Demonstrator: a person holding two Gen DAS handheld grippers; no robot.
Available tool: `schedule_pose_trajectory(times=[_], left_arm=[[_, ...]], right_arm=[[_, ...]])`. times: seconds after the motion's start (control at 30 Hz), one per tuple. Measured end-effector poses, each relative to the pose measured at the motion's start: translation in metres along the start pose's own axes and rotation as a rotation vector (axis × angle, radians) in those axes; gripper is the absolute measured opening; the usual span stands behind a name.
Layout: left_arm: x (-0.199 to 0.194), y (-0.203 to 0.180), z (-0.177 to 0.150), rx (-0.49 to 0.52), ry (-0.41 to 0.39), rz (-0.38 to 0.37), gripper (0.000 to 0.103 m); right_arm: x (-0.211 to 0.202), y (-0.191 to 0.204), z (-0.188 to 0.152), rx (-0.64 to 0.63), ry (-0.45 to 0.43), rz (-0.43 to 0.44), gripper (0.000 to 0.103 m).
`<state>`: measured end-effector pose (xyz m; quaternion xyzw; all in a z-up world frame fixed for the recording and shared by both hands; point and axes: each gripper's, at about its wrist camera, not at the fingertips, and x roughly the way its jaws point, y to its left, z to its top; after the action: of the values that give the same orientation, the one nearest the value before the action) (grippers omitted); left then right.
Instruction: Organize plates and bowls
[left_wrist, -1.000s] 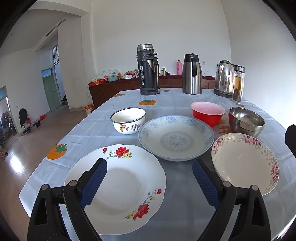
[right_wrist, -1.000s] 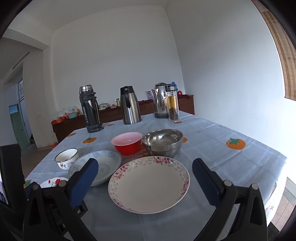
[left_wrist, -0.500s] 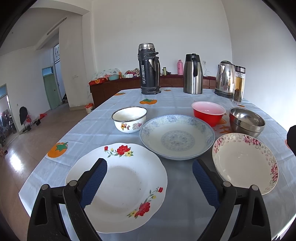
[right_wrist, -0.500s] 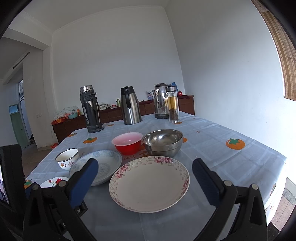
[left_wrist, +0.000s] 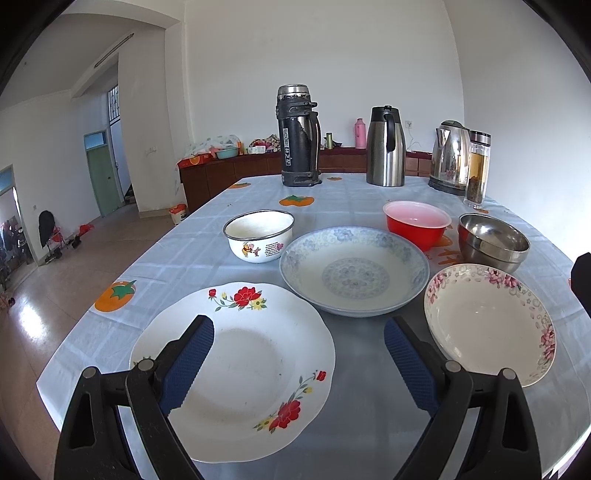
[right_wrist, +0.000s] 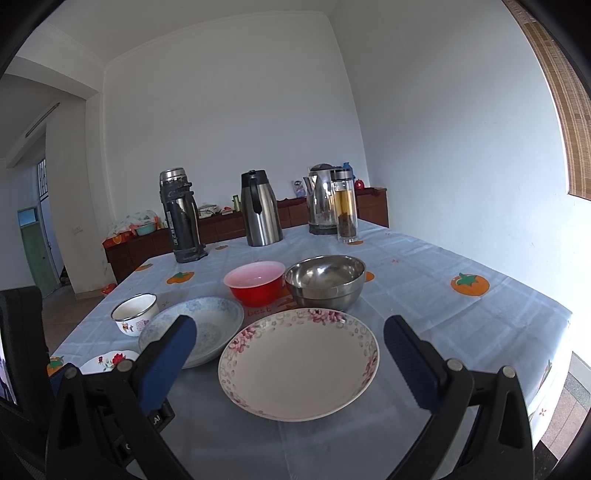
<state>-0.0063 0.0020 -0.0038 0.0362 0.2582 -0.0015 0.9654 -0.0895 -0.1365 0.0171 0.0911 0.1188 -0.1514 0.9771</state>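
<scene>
Nothing stacked yet, as far as I can see; every dish sits apart on the bench.

My left tool is spread wide, empty, hovering w/ the white scalloped plate with red flowers right under it. Beyond its left tip: small white enamel cartoon bowl. Ahead: blue-patterned shallow plate.

Right tool is also spread, empty, over the pink-floral rimmed plate. Behind that: red bowl w/ pink inside, then the steel bowl.

I judge 3 plates and 3 bowls all left to nest.

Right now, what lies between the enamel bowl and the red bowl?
The blue plate's far rim, with bare tablecloth behind it; the left wrist view shows it.
</scene>
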Motion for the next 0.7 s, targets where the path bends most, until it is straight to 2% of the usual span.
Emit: schedule_pose_trajectory(times=[0.7], left_arm=[[0.006, -0.0062, -0.002, 0.01, 0.022, -0.011, 0.095]], right_arm=[[0.0023, -0.0038, -0.0005, 0.002, 0.009, -0.001, 0.103]])
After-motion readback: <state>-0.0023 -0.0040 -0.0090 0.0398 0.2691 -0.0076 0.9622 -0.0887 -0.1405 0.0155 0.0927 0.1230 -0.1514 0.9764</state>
